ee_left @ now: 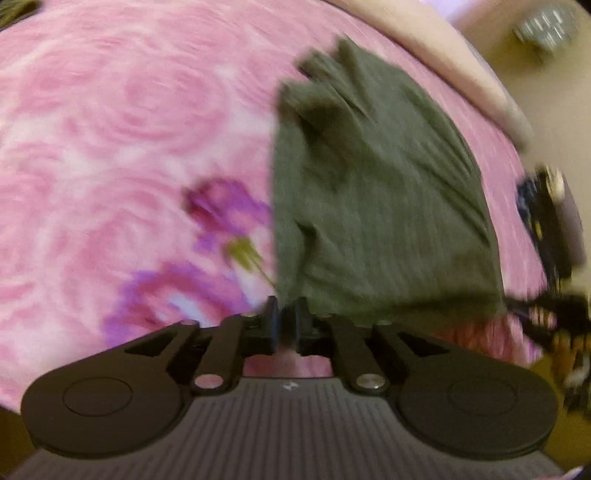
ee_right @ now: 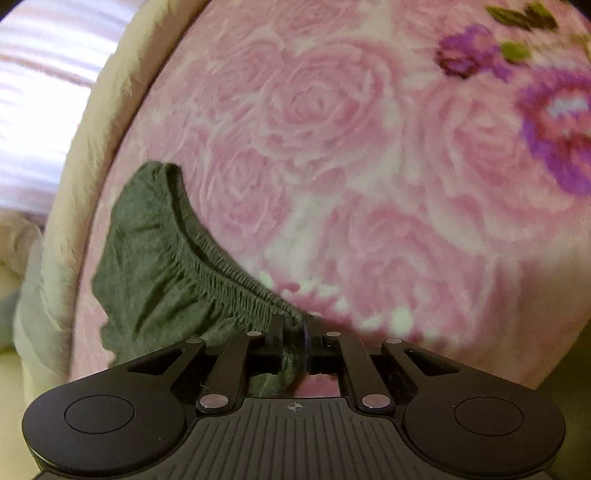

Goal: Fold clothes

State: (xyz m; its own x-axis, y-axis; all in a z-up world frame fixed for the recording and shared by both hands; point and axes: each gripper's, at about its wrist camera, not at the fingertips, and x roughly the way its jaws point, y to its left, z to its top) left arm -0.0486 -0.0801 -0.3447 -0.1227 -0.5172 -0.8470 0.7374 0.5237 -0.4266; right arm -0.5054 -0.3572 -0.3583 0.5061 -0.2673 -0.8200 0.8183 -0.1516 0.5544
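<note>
A dark green garment (ee_left: 369,192) lies on a pink rose-patterned blanket (ee_left: 110,147); this view is motion-blurred. My left gripper (ee_left: 286,317) is at the garment's near left corner. Its fingers are almost together, and the cloth's edge seems pinched between them. In the right wrist view the same garment (ee_right: 147,258) shows its gathered elastic waistband (ee_right: 221,273), which runs straight into my right gripper (ee_right: 295,332). That gripper is shut on the waistband, with bunched cloth hanging below the fingers. A dark blurred shape at the left view's right edge is probably the other gripper (ee_left: 546,314).
A cream bed edge (ee_right: 74,166) borders the blanket (ee_right: 369,184) on the left, with pale striped fabric (ee_right: 37,92) beyond it. Purple flowers are printed on the blanket (ee_right: 554,122). A dark cloth (ee_left: 14,11) shows at the left view's top-left corner, and a shiny object (ee_left: 546,26) lies off the bed.
</note>
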